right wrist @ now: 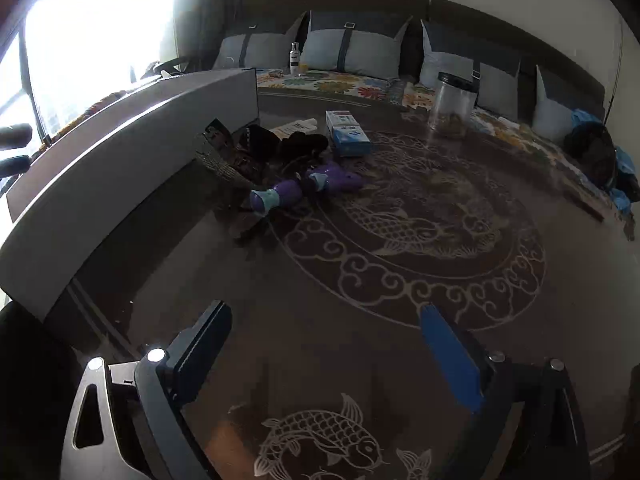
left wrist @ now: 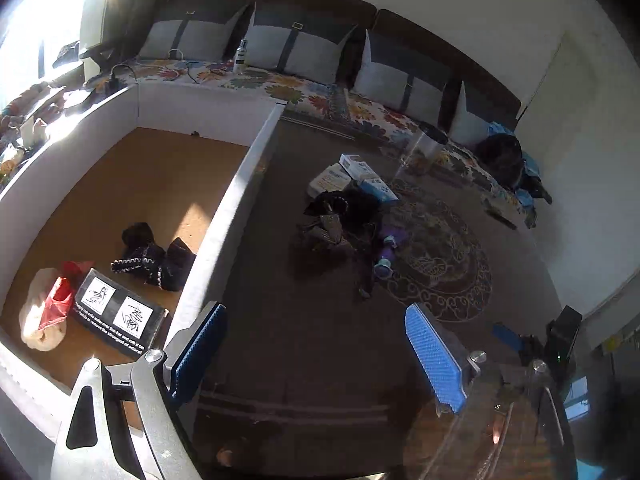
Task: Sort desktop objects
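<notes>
Clutter waiting to be sorted lies in a heap on the dark, fish-patterned glass tabletop [right wrist: 400,280], just beside the white-walled cardboard box [left wrist: 224,216]. Two small purple plastic bottles with pale blue collars [right wrist: 280,196] look light, stiff and smooth, likely to roll, so pinching across the barrel seems safest. Crumpled black fabric pieces [right wrist: 280,144] are soft and can be taken anywhere by a fold. Two white-and-blue cartons [right wrist: 348,136] are rigid but crushable; grip their narrow sides. Behind stands a clear, dark-lidded jar [right wrist: 454,104], probably heavier and slippery. Left gripper [left wrist: 316,352] and right gripper [right wrist: 328,356] both gape wide, empty, well short of the heap.
</notes>
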